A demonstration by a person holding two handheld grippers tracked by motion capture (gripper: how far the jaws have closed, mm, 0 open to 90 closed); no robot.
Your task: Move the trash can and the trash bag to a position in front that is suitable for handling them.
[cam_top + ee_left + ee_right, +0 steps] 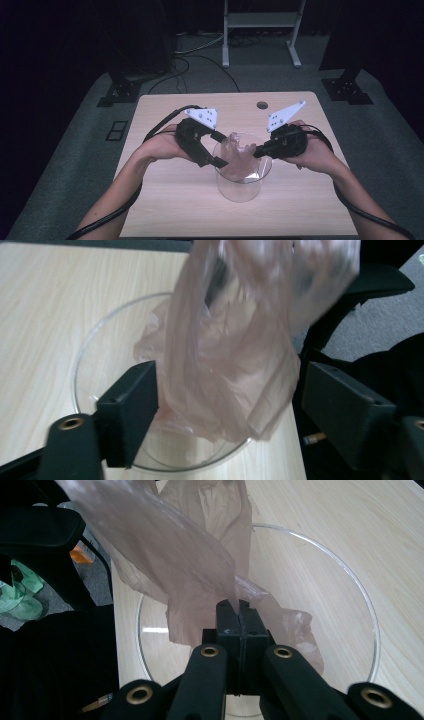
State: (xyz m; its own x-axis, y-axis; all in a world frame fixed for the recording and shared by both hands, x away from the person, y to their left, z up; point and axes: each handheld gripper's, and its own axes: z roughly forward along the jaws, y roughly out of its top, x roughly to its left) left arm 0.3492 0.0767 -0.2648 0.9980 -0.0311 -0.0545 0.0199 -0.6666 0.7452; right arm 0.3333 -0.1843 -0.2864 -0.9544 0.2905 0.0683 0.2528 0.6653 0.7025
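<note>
A thin, pinkish see-through plastic bag (238,150) hangs crumpled in the mouth of a clear round container (240,192) at the middle of the wooden table (170,200). My left gripper (222,149) is at the container's left rim. In the left gripper view its jaws stand wide apart around the bag (225,365), above the container's rim (82,365); the right jaw is off the film. My right gripper (256,151) comes in from the right rim. Its jaws are shut (239,611) on a fold of the bag (170,565), over the open container (350,580).
A small round hole (262,105) is in the tabletop near its far edge. Behind the table stand a white frame (260,30) and two black stand bases (120,92) (347,90). A black chair (370,285) is beside the table.
</note>
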